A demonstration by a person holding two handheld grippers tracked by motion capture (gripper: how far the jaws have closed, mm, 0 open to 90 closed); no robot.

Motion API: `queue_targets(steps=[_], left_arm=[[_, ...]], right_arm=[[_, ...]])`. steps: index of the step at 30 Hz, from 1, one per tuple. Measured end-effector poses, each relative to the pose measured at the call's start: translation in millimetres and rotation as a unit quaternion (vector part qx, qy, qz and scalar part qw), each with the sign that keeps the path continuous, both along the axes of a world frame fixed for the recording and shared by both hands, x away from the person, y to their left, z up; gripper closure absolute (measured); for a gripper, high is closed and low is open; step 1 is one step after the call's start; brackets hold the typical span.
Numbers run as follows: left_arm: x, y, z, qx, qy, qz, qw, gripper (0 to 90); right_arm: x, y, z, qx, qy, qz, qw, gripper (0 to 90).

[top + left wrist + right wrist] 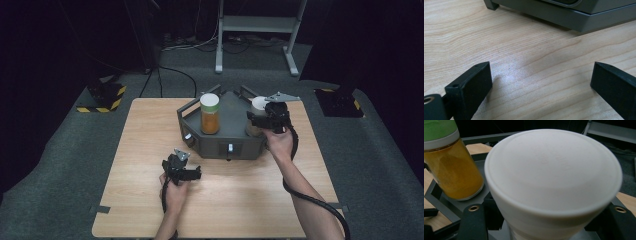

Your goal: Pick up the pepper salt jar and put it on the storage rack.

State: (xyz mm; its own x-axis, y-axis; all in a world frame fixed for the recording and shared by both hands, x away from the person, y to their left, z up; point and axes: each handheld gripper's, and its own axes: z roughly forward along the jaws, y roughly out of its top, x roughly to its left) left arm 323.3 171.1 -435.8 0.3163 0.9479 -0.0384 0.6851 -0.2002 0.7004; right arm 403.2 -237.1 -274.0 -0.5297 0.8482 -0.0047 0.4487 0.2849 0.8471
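1. nearest us, the left gripper [192,172] rests low over the wooden table [529,62], jaws spread wide, nothing between them.
2. further in, the right gripper [260,120] is clamped on the white-lidded jar [554,177], at the right of the grey tray [235,132].
3. beyond, the orange spice jar [210,114] stands upright.
4. looks like the grasp step; next, a straight lift clear of the tray wall.

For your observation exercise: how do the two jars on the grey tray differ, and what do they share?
The orange jar has a green lid; the white-capped jar has a wide white one. The orange jar stands free, while the white-capped jar sits gripped in the right claw. The orange jar's yellow-orange contents show clearly. Both stand upright on the grey tray.
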Motion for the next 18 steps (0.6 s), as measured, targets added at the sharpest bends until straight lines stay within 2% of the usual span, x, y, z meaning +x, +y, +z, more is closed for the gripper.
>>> queue_targets(steps=[18], left_arm=[[-0.1,0.0,-0.1,0.0,0.0,0.0,1.0,3.6]], right_arm=[[0.9,-0.9,2.0,-0.001,0.005,0.002,1.0,33.9]])
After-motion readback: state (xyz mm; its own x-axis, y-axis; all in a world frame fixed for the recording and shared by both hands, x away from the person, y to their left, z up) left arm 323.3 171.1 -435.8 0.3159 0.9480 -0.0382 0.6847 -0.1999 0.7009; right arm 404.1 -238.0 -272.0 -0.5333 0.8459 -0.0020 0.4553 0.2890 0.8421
